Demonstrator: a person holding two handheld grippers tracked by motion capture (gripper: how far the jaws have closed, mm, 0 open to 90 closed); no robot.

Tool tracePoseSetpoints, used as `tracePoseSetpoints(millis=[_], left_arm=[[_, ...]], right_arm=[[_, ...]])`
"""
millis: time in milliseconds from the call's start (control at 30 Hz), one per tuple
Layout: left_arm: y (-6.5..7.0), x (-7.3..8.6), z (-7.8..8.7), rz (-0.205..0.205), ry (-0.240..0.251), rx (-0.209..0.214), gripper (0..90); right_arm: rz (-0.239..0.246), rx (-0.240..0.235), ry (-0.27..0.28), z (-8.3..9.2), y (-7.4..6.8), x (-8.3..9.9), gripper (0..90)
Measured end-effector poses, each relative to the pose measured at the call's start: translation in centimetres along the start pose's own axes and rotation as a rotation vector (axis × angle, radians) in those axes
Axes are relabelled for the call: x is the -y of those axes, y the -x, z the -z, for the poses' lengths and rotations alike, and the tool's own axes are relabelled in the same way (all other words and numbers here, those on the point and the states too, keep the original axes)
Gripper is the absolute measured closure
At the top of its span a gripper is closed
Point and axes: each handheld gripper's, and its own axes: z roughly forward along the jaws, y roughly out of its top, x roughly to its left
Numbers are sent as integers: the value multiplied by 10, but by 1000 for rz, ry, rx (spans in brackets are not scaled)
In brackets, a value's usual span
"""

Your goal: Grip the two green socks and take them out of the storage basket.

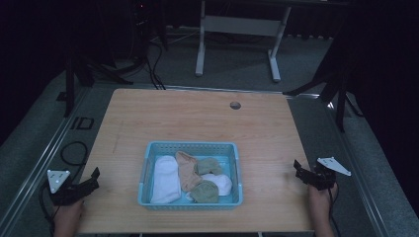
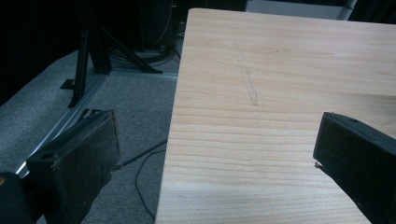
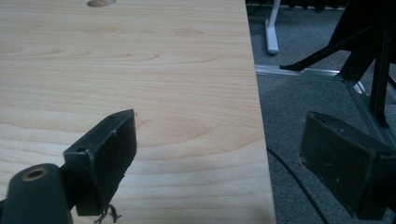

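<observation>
A light blue plastic basket [image 1: 146, 170] sits near the front middle of the wooden table [image 1: 197, 118]. Inside lie a white sock [image 1: 165, 178], a tan sock [image 1: 186, 170], two green socks [image 1: 205, 191] and another white one [image 1: 221, 182]. My left gripper [image 1: 94, 177] hovers at the table's front left corner, open, with nothing between its jaws; in the left gripper view its jaws straddle the table's left edge [image 2: 219, 154]. My right gripper [image 1: 299, 169] rests at the front right edge, open and empty; in the right gripper view its jaws span the table's right edge [image 3: 219, 154].
A round cable hole [image 1: 235, 105] lies near the table's far edge. Grey carpet surrounds the table, with black stand legs [image 1: 341, 94] on both sides, a white desk frame [image 1: 237, 44] behind and cables [image 1: 74, 153] on the floor at left.
</observation>
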Motion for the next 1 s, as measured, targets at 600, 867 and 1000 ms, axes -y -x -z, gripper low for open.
tracePoseSetpoints(millis=[600,867,1000], left_arm=[[1,0,-1,-21,-5,2,7],[1,0,-1,-25,-10,10,7],[1,-1,-1,-26,-15,10,7]], right_arm=[[55,-120,-114,-1,-6,-5,110],[138,-168,-342,5,-6,-17,110],[189,-217,-489,11,-10,-25,110]])
